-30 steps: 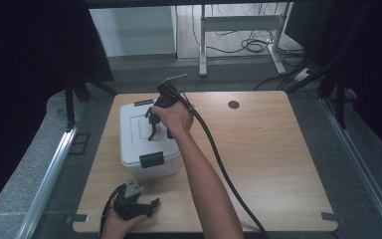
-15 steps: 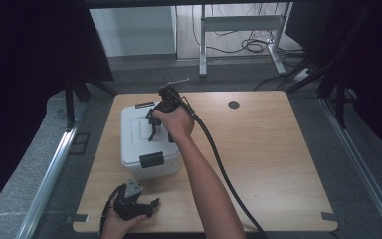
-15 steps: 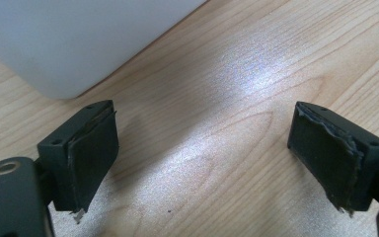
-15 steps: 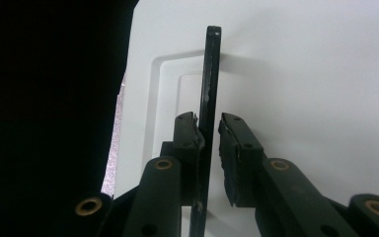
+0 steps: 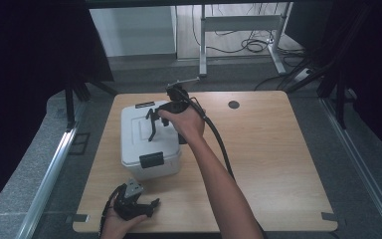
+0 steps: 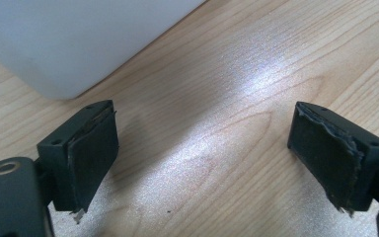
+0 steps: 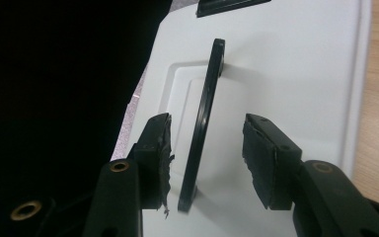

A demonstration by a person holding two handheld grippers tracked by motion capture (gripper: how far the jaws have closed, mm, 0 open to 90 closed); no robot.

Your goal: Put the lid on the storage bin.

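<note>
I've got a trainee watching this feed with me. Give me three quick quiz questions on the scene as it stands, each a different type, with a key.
1. True or false: the right gripper has clamped shut on the black handle of the white box.
2. Multiple choice: the left gripper is A) holding the black front latch, B) open over the bare wooden table, C) resting on the lid.
3. Fill in: the raised handle stands ____ the right gripper's two pads.

Key: 1 false, the pads stand apart either side of it; 2 B; 3 between.
</note>
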